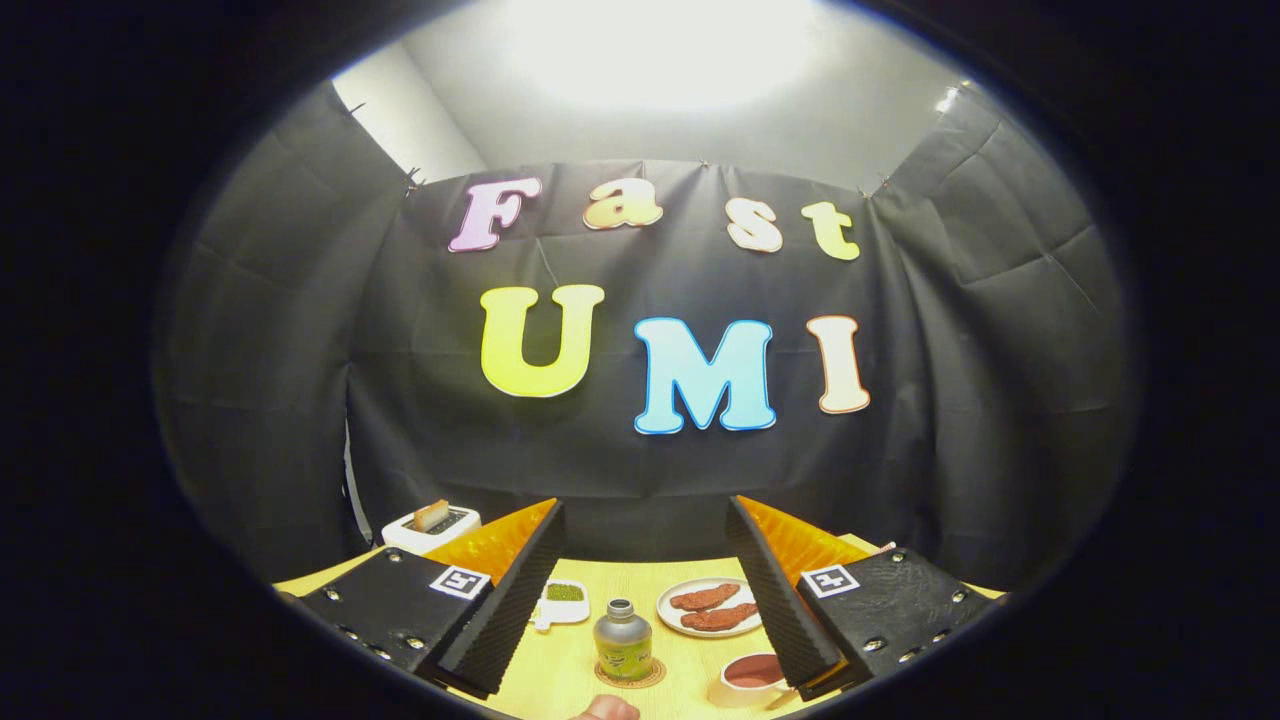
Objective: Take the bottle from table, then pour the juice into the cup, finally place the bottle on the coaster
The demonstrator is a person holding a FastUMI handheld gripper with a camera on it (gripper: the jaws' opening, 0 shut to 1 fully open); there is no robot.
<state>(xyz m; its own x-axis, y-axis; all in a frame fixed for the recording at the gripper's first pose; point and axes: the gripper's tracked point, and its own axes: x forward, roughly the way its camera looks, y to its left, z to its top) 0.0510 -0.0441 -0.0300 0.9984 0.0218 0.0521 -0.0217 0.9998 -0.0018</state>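
Your gripper [645, 590] sits low in the frame with its jaws spread wide and nothing between the pads; the left finger [505, 610] and right finger [775, 600] flank the lower centre of the frame, each clear of every object.

Nearest, at the very bottom centre, a small rounded pinkish shape [605, 709] pokes in; too little shows to tell what it is.

Just beyond it, lower centre and in the gap between your fingers, the bottle [622, 640] stands upright on the round coaster [630, 675], cap on, touching neither finger.

To the lower right of the bottle, close beside the right finger's tip, the cup [750, 680] sits on the table [560, 670], with dark reddish liquid inside.

Farther back, right of centre, a white plate [680, 618] carries two brown pieces of food [712, 607], partly tucked behind the right finger.

Left of centre at the same depth, a small white dish [566, 604] holds something green, its left side hidden by the left finger.

Farthest, at the middle left, a white toaster [432, 527] stands by the table's back edge with a slice of bread [432, 514] sticking up from it.
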